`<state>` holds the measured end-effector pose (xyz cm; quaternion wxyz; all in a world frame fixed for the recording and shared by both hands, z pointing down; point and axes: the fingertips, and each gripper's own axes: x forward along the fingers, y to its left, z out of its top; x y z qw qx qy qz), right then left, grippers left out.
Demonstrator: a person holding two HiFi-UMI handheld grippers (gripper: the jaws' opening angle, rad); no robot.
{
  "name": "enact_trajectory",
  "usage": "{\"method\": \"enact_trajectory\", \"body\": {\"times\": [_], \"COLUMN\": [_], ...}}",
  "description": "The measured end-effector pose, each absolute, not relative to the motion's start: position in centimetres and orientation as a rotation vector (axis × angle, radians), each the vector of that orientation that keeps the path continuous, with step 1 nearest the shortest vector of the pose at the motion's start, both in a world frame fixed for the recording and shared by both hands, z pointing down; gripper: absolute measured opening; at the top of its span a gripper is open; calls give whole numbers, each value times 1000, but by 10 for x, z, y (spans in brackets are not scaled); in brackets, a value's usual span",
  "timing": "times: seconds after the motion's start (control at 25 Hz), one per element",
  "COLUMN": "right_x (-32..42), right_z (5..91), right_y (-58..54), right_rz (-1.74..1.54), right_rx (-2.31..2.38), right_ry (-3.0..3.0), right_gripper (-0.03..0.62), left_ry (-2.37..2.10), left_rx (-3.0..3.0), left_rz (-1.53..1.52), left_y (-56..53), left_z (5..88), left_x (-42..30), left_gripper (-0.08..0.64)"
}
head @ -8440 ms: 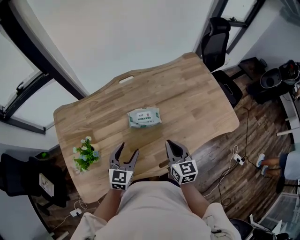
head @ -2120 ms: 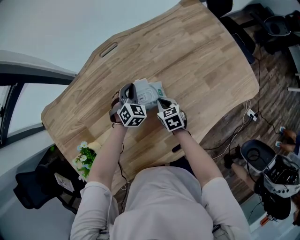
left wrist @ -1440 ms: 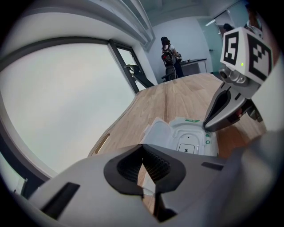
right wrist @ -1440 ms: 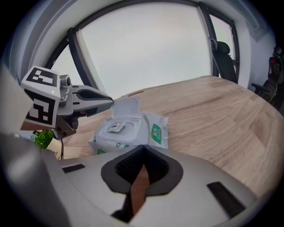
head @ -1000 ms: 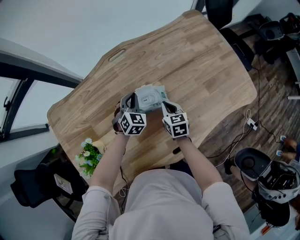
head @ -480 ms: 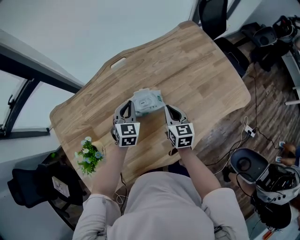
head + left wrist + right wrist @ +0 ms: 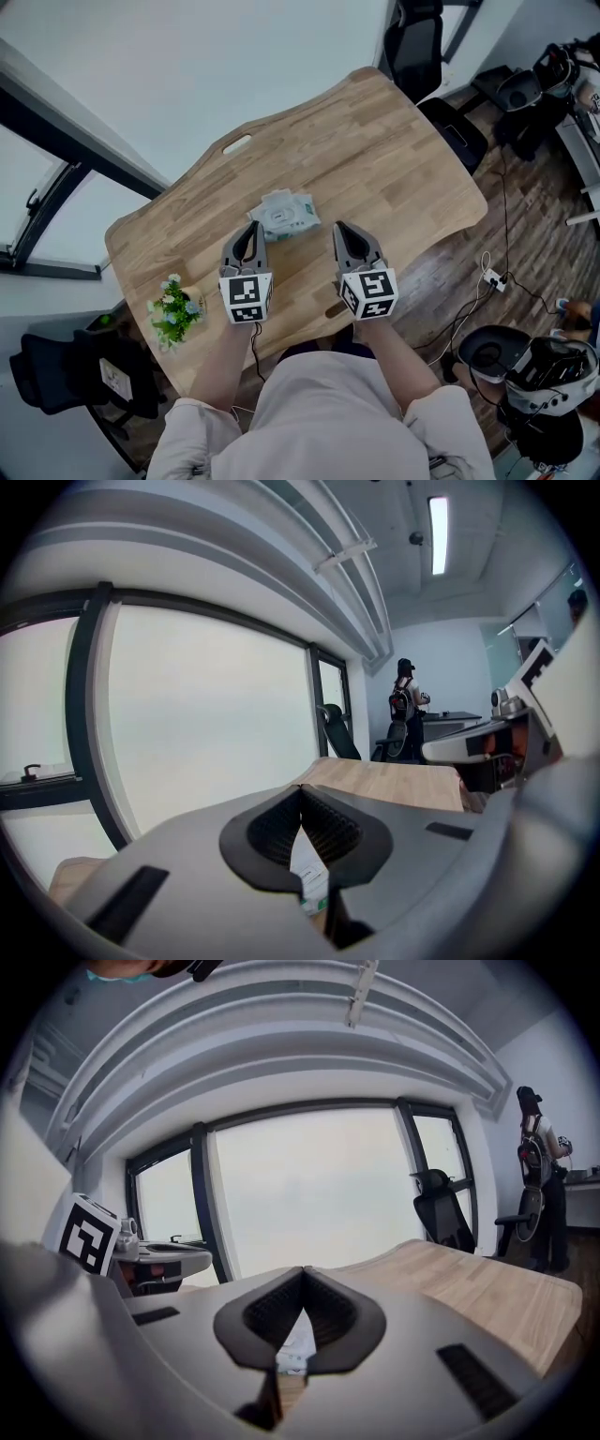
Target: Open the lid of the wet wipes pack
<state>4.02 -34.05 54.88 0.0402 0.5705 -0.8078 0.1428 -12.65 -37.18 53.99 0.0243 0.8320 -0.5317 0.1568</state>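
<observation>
Above the near edge of the pale, wood-grained table [image 7: 394,159], the left gripper [image 7: 252,228] and right gripper [image 7: 339,228] each keep ribbed dark jaws pressed together, empty, just short of the soft, rectangular white-and-green wet wipes pack [image 7: 284,215] lying near the table's middle.

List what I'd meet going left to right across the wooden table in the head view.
Potted plant → left hand-held gripper → wet wipes pack → right hand-held gripper
</observation>
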Motion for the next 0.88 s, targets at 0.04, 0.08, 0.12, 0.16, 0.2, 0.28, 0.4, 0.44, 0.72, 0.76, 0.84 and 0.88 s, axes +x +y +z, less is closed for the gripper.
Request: {"method": "enact_trajectory", "body": {"times": [0.04, 0.08, 0.12, 0.16, 0.2, 0.28, 0.4, 0.44, 0.72, 0.76, 0.84, 0.88], "right_x": [42, 44, 45, 47, 49, 54, 63, 66, 76, 75, 74, 73], "right_z": [541, 534, 526, 519, 513, 503, 488, 484, 449, 441, 428, 423], "right_y": [-337, -334, -330, -325, -320, -310, -296, -291, -263, -259, -254, -252], "right_rz": [427, 413, 396, 375, 353, 315, 277, 266, 123, 83, 31, 22], "right_rx": [1753, 1754, 1753, 1750, 1748, 1751, 1767, 1772, 1766, 1756, 1744, 1743], "right_ry": [-2486, -2500, -2518, -2536, -2550, -2562, -2576, -2582, -2602, -2608, -2627, -2638], "right_gripper": [8, 8, 8, 8, 8, 6, 6, 6, 6, 6, 6, 6], "left_ry": [-1649, -1649, -1647, -1647, -1649, -1662, -1675, -1674, -1665, -1676, -1714, -1733], "left_rx": [2575, 2577, 2580, 2584, 2591, 2612, 2653, 2672, 2727, 2725, 2718, 2713], "left_rz": [460, 434, 410, 388, 370, 342, 274, 234, 51, 37, 12, -1], "left_y": [-366, -361, -355, -349, -343, -332, -316, -309, -266, -260, -252, -249], "left_z": [532, 525, 518, 511, 503, 488, 466, 459, 423, 420, 414, 411], "left_x": [-125, -123, -121, -119, -118, -115, -113, -112, -110, -110, -112, -113], "left_gripper": [21, 21, 21, 21, 21, 21, 21, 21, 21, 21, 21, 21]}}
